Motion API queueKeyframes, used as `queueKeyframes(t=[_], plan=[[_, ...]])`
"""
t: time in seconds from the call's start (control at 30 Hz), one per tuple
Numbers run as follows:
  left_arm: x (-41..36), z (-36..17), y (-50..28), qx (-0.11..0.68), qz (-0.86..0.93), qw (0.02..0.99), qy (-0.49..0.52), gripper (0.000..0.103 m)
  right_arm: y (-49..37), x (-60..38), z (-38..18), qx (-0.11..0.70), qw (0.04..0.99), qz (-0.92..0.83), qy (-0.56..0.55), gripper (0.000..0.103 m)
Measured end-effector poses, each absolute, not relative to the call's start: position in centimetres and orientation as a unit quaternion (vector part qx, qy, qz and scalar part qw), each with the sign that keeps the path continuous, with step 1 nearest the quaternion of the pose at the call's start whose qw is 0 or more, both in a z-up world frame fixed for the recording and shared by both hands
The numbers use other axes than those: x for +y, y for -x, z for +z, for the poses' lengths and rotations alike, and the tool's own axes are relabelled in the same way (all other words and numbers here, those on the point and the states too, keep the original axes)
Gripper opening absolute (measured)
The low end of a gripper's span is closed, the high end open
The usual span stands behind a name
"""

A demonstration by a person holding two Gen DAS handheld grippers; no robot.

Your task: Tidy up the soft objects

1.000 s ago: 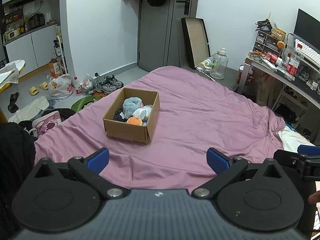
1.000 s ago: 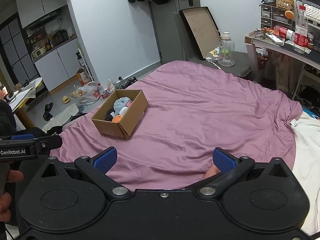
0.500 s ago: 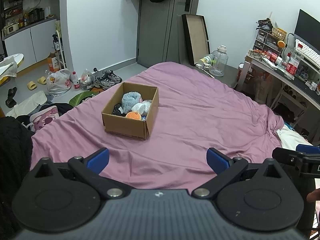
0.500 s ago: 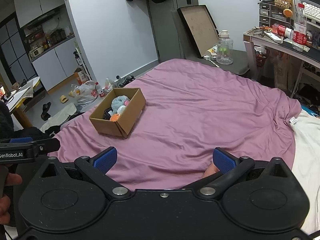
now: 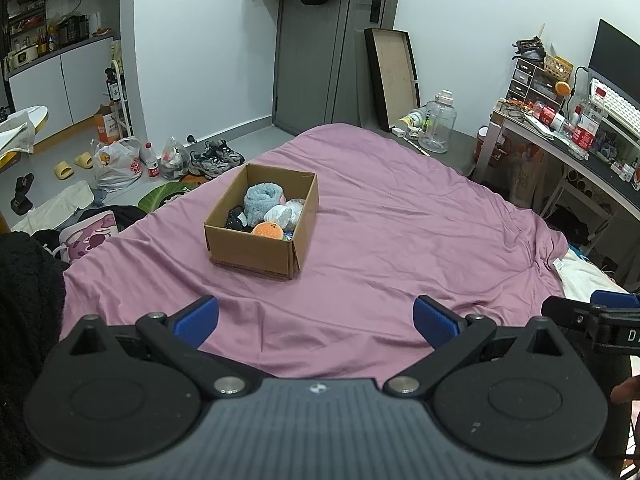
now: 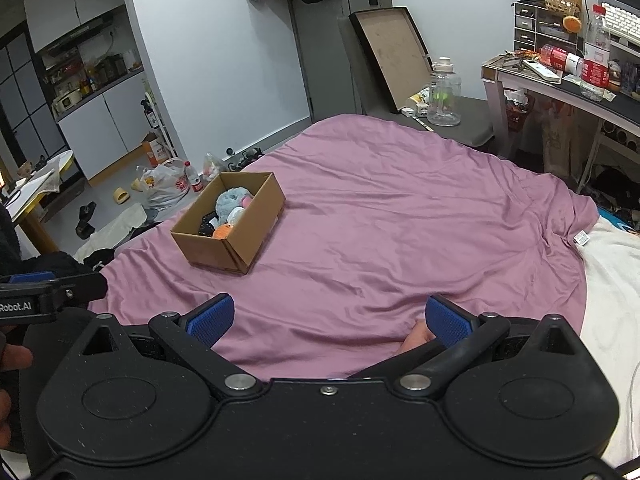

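An open cardboard box (image 5: 256, 249) stands on the purple bed sheet (image 5: 400, 232). It holds several soft toys: a fluffy blue one (image 5: 262, 201), an orange one (image 5: 271, 231), a white one (image 5: 285, 213) and a dark one (image 5: 236, 219). The box also shows in the right wrist view (image 6: 218, 250). My left gripper (image 5: 316, 322) is open and empty, well short of the box. My right gripper (image 6: 327, 320) is open and empty over the sheet, right of the box. Each gripper's edge shows in the other's view.
A desk (image 5: 568, 148) crowded with bottles and drawers stands at the right. A water jug (image 5: 439, 123) and a leaning frame (image 5: 394, 76) are behind the bed. Shoes (image 5: 216, 158), bags and slippers lie on the floor at the left. A white blanket (image 6: 612, 280) lies at the right.
Both grippers have drawn back and risen a little, so the box looks slightly farther and higher in view. Both stay open and empty.
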State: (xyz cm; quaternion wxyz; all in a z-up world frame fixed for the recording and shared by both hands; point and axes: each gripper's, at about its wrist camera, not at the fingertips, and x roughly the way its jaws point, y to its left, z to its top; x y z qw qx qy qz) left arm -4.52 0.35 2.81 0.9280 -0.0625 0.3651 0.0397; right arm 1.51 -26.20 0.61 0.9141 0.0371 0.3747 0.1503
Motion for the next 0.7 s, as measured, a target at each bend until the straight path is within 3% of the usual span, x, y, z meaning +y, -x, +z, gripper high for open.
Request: queueKeyframes(t=[0.7], plan=[[0.8,1.2,3.3,0.355,0.048,0.931,0.07,0.103,-3.1,-25.1,-0.5,0.369,0.916,0.154,-0.026,0.103]])
